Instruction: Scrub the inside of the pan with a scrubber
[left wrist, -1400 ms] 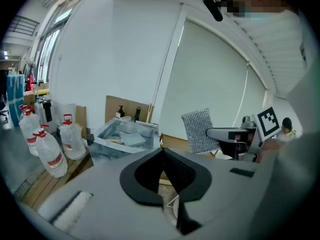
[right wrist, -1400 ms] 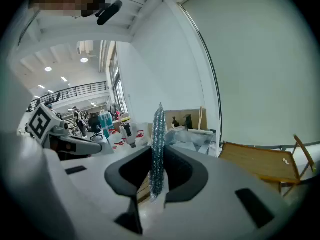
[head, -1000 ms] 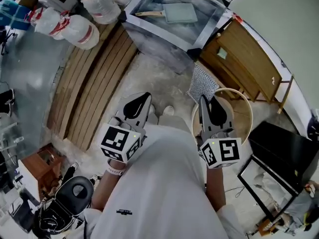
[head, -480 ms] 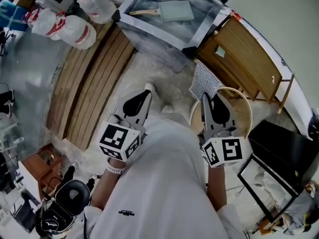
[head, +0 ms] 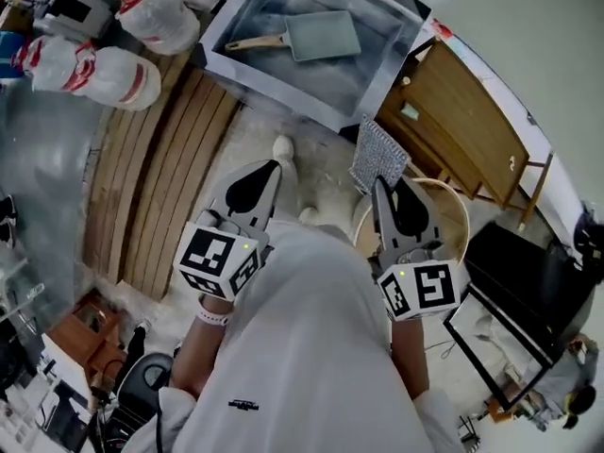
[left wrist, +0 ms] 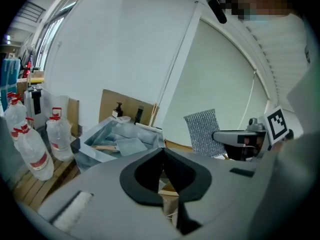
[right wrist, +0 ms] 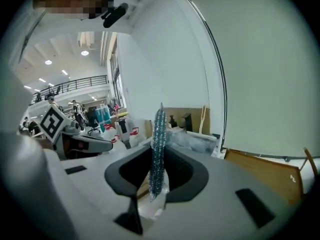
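Observation:
A square grey pan point(head: 324, 35) with a wooden handle lies in a foil-lined sink point(head: 275, 99) at the top of the head view. It also shows small in the left gripper view as the pan point(left wrist: 128, 146). My right gripper point(head: 377, 184) is shut on a silver mesh scrubber point(head: 379, 154), held upright and well short of the sink. The scrubber point(right wrist: 159, 144) stands edge-on between the jaws of that gripper point(right wrist: 160, 151). My left gripper point(head: 275, 165) is shut with nothing in it, its tips point(left wrist: 162, 151) meeting. From there the scrubber point(left wrist: 204, 132) shows to the right.
Several water bottles point(head: 111, 66) stand at the upper left beside wooden slats point(head: 156, 182). A wooden cabinet point(head: 467, 125) is right of the sink. A round hoop point(head: 457, 217) lies under my right gripper, a black frame point(head: 524, 291) beyond it. The person's shoe point(head: 282, 147) shows below.
The sink and pan have come closer and further into view as the person steps towards them. Both grippers keep their pose, and the scrubber stays held.

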The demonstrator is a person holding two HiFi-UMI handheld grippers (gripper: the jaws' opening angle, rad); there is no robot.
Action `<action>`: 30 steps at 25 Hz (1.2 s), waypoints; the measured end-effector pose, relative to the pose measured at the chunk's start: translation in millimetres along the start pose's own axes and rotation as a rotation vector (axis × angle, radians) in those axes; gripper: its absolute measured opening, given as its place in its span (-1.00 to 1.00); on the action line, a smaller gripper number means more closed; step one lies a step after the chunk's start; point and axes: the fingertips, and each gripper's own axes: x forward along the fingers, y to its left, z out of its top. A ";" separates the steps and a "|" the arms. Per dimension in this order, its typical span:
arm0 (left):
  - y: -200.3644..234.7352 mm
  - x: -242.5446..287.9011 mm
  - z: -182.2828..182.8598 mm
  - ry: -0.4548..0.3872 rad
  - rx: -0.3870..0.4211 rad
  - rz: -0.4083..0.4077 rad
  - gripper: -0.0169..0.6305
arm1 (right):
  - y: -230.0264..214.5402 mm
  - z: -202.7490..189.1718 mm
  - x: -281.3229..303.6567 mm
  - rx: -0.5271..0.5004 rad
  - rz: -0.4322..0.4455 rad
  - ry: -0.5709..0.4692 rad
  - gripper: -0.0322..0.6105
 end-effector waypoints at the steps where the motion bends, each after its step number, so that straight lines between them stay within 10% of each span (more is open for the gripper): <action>1: 10.3 12.5 8.0 0.005 -0.005 -0.012 -0.93 | -3.9 6.0 13.3 -0.001 -0.006 0.010 -0.68; 18: 137.8 143.2 92.4 0.093 -0.034 -0.153 -0.93 | -43.8 73.5 190.9 0.036 -0.130 0.092 -0.68; 30: 160.0 205.6 85.6 0.161 -0.022 -0.055 -0.93 | -89.2 52.4 253.6 0.054 -0.041 0.172 -0.68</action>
